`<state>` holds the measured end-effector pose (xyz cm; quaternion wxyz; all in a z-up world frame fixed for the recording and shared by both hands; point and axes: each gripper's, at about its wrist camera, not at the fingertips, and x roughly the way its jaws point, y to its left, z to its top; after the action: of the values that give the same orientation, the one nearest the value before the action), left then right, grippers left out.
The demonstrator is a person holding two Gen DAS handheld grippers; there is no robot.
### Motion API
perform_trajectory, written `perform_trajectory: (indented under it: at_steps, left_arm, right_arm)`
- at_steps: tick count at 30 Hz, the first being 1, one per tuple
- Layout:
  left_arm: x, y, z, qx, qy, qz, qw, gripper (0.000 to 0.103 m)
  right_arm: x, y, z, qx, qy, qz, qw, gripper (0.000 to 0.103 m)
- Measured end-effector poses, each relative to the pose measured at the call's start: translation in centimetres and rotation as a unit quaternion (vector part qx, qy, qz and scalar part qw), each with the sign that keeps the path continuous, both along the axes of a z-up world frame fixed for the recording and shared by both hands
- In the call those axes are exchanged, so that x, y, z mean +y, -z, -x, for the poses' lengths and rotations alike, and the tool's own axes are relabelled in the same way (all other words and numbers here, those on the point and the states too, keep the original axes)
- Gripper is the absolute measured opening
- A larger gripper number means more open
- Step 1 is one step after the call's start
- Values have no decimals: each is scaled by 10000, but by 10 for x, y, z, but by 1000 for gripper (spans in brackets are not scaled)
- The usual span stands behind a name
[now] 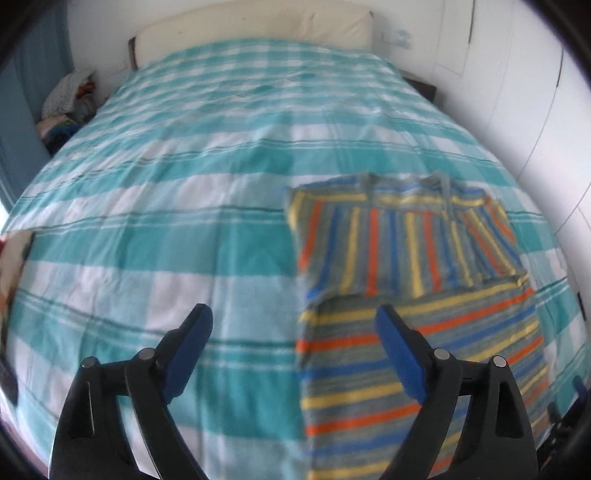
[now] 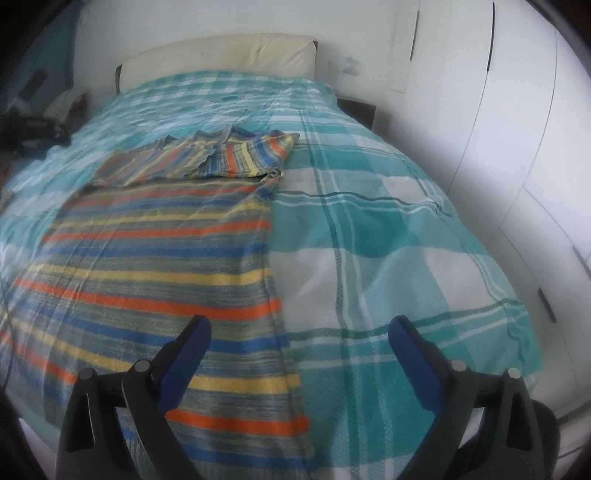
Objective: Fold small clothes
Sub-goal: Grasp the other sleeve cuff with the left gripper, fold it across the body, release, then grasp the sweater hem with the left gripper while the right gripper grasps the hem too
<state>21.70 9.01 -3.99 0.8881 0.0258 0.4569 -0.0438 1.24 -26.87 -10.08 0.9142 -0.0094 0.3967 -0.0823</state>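
A striped shirt (image 1: 413, 332) in grey, orange, yellow and blue lies flat on the bed, its sleeves folded in across the top. In the right wrist view the shirt (image 2: 155, 258) fills the left half. My left gripper (image 1: 293, 321) is open and empty, hovering over the shirt's left edge near the hem. My right gripper (image 2: 299, 332) is open and empty, hovering over the shirt's right edge near the hem.
The bed carries a teal and white checked cover (image 1: 166, 221) with a cream headboard (image 1: 258, 26) at the far end. White wardrobe doors (image 2: 517, 147) stand along the right. A pile of things (image 1: 70, 103) sits at the far left beside the bed.
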Motion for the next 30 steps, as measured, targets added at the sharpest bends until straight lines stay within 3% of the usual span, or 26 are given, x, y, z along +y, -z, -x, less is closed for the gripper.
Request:
perform_trajectory:
  at_steps: [4, 8, 18, 23, 27, 30]
  left_arm:
    - [32, 10, 57, 96, -234, 142, 9996, 95]
    - [33, 29, 98, 55, -321, 159, 9993, 95]
    - [15, 46, 140, -8, -188, -90, 9998, 95]
    - [26, 17, 147, -159, -157, -83, 9997, 95]
    - [48, -36, 160, -677, -212, -215, 9973, 98]
    - [61, -49, 167, -849, -213, -213, 9959, 102]
  right_arm:
    - [-6, -1, -3, -56, 86, -36, 9999, 96]
    - [-10, -1, -6, -75, 116, -49, 9999, 96]
    - [-10, -5, 1, -28, 58, -113, 9999, 96]
    - [-17, -18, 1, -35, -75, -173, 9998, 96]
    - [-26, -55, 5, -239, -421, 362, 9982, 96]
    - [-33, -79, 14, -264, -771, 663, 9945, 96]
